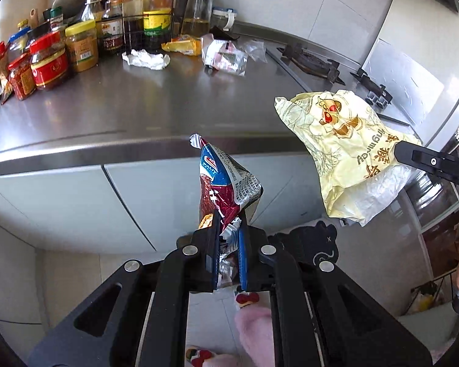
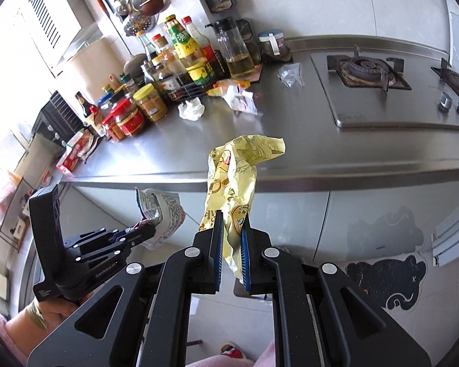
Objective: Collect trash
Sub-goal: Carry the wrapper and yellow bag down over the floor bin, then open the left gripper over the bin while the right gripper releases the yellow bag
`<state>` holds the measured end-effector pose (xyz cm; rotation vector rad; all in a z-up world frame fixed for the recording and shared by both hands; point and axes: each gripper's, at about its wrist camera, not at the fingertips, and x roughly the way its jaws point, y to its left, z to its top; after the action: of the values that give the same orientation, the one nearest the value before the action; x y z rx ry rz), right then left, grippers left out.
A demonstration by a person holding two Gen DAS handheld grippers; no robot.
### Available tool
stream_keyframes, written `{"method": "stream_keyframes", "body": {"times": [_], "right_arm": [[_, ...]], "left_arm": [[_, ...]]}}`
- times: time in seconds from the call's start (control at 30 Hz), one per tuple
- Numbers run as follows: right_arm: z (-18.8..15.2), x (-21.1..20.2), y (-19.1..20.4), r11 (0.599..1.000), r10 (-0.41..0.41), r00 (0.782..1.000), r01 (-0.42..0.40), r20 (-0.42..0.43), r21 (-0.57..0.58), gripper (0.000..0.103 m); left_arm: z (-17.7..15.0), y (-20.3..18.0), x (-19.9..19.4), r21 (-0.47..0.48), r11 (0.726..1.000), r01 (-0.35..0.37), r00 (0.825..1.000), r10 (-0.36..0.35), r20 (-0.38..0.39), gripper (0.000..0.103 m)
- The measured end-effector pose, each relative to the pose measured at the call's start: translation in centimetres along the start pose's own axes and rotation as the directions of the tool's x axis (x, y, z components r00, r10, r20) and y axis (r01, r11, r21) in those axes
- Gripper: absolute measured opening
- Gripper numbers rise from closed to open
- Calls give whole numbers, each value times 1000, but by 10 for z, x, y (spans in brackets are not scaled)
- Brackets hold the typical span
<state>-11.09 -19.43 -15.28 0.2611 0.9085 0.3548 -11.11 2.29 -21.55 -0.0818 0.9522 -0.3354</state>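
Two pieces of rubbish are up in the air, both held in front of the steel worktop (image 2: 290,153), off its brushed, reflective edge. Left tool (image 1: 229,229) has its blue ribbed pads pinched almost together on a crinkled foil snack wrapper (image 1: 226,180), red and blue outside, silvery within, its torn top flaring upward. Right tool (image 2: 231,232) is nearly closed too, gripping a soft, crumpled yellow paper bag (image 2: 232,183) with printed line drawings; in the left wrist view a pale translucent lining hangs from its lower end. More litter lies back on the worktop: a wadded white tissue (image 2: 192,108), a flattened pink-and-white packet (image 2: 240,99), a yellow wrapper (image 1: 183,46) and a clear plastic scrap (image 2: 289,75), all near the cluster of jars and sauce bottles (image 2: 156,91). Gas hob (image 2: 367,70) sits to the right, its far burner cut off by the frame. Lower ends of both wrappers vanish between the pads. Print on the labels is too small to read.
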Motion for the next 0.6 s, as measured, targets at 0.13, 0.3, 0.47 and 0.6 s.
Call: {"method": "stream_keyframes", "body": {"times": [0.13, 0.3, 0.47, 0.6], "right_arm": [[-27, 27, -11, 1000, -16, 997, 18, -76, 20, 12], [-59, 72, -28, 999, -32, 985, 37, -170, 29, 12], [-78, 125, -42, 999, -35, 965, 43, -260, 25, 12], [-89, 168, -50, 999, -37, 949, 45, -312, 17, 12]], "left_arm": [[-29, 1, 22, -20, 1000, 15, 997, -16, -70, 8], [-57, 9, 64, -51, 999, 6, 988, -14, -154, 8], [-76, 22, 121, -96, 995, -13, 972, -9, -233, 8], [-89, 34, 165, -132, 991, -22, 960, -15, -279, 8]]}}
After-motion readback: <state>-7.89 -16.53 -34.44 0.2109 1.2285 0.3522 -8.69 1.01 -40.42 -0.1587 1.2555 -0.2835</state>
